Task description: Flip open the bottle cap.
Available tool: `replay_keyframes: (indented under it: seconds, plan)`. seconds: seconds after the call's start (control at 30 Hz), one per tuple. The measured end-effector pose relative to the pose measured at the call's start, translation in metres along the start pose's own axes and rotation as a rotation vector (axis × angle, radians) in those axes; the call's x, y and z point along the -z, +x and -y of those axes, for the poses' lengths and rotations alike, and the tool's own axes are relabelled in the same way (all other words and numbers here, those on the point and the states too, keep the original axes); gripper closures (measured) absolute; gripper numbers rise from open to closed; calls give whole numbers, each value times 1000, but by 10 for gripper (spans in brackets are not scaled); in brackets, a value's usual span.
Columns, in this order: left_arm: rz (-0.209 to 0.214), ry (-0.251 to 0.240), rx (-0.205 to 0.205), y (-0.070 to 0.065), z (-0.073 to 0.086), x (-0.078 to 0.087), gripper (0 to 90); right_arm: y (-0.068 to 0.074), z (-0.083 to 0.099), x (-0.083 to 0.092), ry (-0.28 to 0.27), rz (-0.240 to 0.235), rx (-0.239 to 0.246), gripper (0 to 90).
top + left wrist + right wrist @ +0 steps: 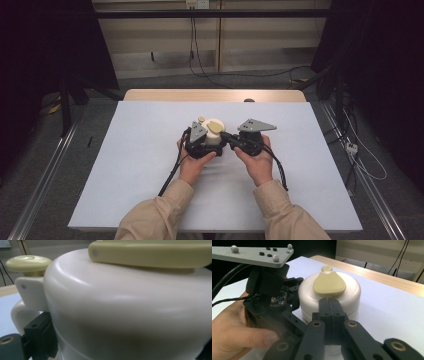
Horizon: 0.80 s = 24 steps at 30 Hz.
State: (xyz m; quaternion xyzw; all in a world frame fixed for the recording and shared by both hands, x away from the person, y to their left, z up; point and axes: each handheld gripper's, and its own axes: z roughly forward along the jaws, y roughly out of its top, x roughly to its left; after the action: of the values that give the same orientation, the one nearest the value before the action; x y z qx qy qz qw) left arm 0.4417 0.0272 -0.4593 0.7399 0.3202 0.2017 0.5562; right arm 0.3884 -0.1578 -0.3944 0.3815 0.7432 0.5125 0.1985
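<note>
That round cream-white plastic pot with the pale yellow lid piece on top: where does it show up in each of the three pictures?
High view: the round cream-white plastic pot sits mid-table, between the two hands.
Left gripper view: its wall looms close up, running off the right edge.
Right gripper view: it stands centre, just beyond the shut right claw.
Shared landmark: the small yellow round knob at its rim.

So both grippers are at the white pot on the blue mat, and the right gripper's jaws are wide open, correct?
Not quite. The right gripper view shows the right gripper with its jaws shut together, tips at the white pot. The left gripper is at it too, on the blue mat.
</note>
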Motion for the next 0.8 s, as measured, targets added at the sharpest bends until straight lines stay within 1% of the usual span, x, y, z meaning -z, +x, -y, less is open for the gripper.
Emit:
replay_keyframes:
  seconds: [0.1, 0.23, 0.33, 0.7, 0.8]
  plan:
    - [-1, -2, 3, 0, 0, 0, 53, 0, -1, 0, 2, 5, 3, 900]
    - [-1, -4, 5, 0, 0, 0, 53, 2, -3, 0, -4, -2, 2, 900]
    - [-2, -4, 5, -1, 0, 0, 53, 2, -5, 0, -7, -1, 10, 900]
    - [-3, -4, 6, -1, 0, 0, 54, 2, -7, 0, -18, 2, 9, 900]
    - [-2, -2, 5, -1, 0, 0, 54, 3, -10, -1, -19, 11, 15, 900]
